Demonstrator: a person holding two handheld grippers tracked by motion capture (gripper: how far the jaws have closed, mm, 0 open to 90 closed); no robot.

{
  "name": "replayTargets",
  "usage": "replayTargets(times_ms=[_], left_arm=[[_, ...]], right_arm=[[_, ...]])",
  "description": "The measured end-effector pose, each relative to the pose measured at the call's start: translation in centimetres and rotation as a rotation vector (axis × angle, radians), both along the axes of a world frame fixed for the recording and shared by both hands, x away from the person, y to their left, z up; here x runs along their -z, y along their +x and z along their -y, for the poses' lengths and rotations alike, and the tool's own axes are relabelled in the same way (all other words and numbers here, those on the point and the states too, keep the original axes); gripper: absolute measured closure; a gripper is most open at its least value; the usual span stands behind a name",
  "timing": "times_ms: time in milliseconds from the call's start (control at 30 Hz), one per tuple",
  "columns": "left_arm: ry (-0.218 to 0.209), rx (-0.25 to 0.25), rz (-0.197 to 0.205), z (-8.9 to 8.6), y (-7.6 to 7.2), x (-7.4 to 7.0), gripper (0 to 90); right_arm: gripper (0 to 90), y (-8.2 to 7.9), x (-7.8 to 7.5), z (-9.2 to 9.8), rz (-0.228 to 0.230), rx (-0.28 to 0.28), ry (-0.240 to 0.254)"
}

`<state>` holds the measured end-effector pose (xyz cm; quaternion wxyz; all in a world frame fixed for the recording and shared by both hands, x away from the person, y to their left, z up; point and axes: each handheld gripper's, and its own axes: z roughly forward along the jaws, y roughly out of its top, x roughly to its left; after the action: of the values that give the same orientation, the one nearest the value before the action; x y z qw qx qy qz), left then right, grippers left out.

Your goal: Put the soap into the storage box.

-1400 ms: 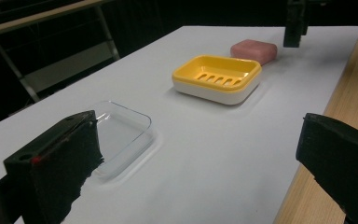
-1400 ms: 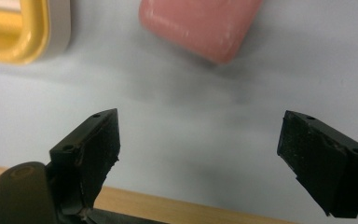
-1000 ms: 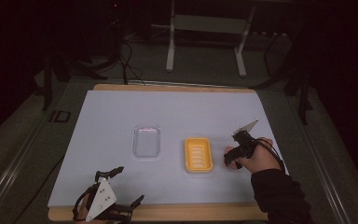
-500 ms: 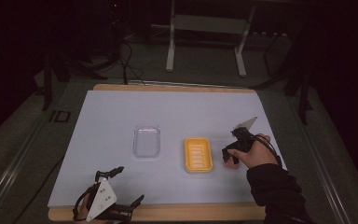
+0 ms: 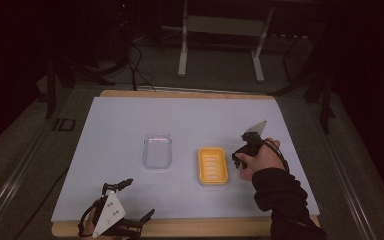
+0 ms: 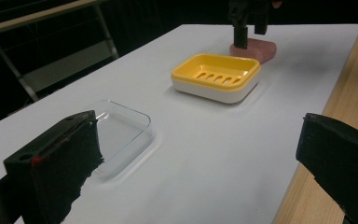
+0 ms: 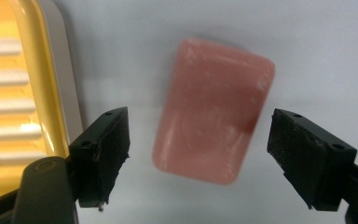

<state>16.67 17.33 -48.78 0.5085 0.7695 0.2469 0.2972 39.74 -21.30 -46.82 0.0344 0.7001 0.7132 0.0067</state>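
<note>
Now | right gripper (image 7: 198, 158) above pink soap (image 7: 213, 109) | jaws spread

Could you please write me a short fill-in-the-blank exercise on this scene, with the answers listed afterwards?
1. The soap dish is ____ in colour.
2. The right gripper hangs with its jaws open above a pink bar of ____.
3. The clear lid lies on the dish's ____ side in the high view.

Missing words: yellow; soap; left

On the worktop (image 5: 130, 120), a lidless tray (image 5: 157, 151) lies left of a soap dish (image 5: 212, 166), with a soap bar (image 7: 213, 110) just right of the dish. The right hand-held gripper (image 7: 198, 158) hangs over the bar, jaws either side; the left hand-held gripper (image 5: 132, 202) sits at the near-left edge.
</note>
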Motion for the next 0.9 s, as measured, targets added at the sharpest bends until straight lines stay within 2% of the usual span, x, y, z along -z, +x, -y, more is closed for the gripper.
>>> replayTargets(times_ms=[300, 367, 567, 900], left_arm=[[-0.004, 0.005, -0.001, 0.0, 0.0, 0.0, 0.3], [-0.004, 0.005, -0.002, 0.0, 0.0, 0.0, 0.4], [0.000, 0.006, -0.003, 0.0, 0.0, 0.0, 0.3], [0.007, 0.008, -0.005, 0.1, 0.1, 0.1, 0.3]], right_arm=[[25.2, 0.6, 1.3, 0.0, -0.007, 0.035, -0.037], [28.6, 0.8, 1.5, 0.1, -0.001, 0.048, -0.037], [33.1, 0.9, 2.2, 0.0, -0.009, 0.049, -0.081], [37.6, 0.7, 1.7, -0.1, 0.023, 0.038, -0.067]])
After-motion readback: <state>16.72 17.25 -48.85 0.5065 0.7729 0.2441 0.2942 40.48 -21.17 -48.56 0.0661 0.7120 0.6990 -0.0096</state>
